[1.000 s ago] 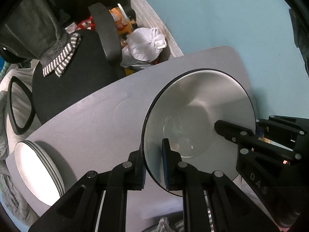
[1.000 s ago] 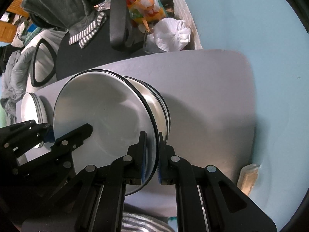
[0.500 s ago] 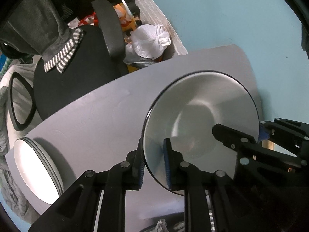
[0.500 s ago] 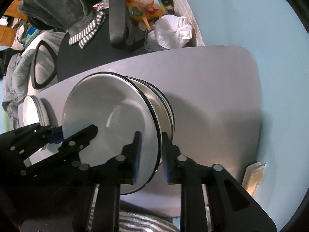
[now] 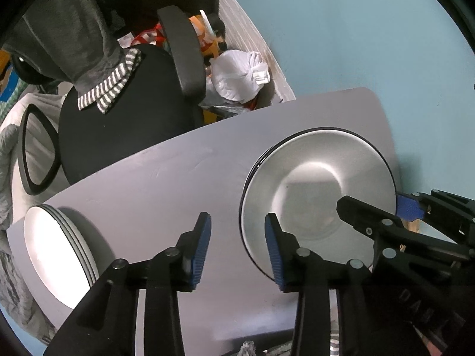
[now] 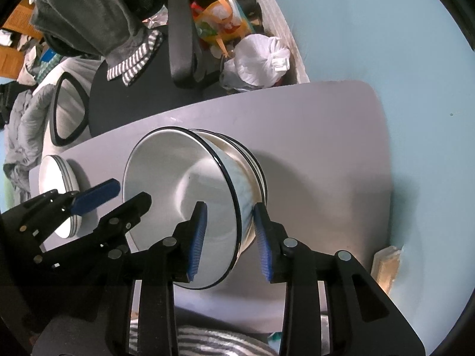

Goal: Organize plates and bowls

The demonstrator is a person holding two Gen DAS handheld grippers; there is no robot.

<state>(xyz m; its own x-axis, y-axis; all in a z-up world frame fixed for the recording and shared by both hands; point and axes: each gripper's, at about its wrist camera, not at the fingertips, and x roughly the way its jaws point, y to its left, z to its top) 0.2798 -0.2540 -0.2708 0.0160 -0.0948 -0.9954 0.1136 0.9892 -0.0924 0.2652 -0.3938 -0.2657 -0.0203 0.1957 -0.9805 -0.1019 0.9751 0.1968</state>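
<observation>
Item: top bowl (image 6: 190, 201), white with a dark rim, seated on a nested stack of bowls (image 6: 252, 163) at the tabletop (image 5: 166, 184) centre-right.

Second lot: stack of plates (image 5: 56, 252), at 9 o'clock from the bowls, well apart.

Left tool (image 5: 237, 246): jaws opening, rim at 9 o'clock between the pads, neither pressing; nothing held.

Right tool (image 6: 228, 237): jaws opening, straddling the rim at 3 o'clock, pads clear of both wall faces; nothing held.

Step judged: release after stacking.

Handling note: let both tools widen evenly before lifting, then draw straight up off the rim so no pad drags the bowl askew. The top bowl appears to sit slightly proud; check that it settles level.
</observation>
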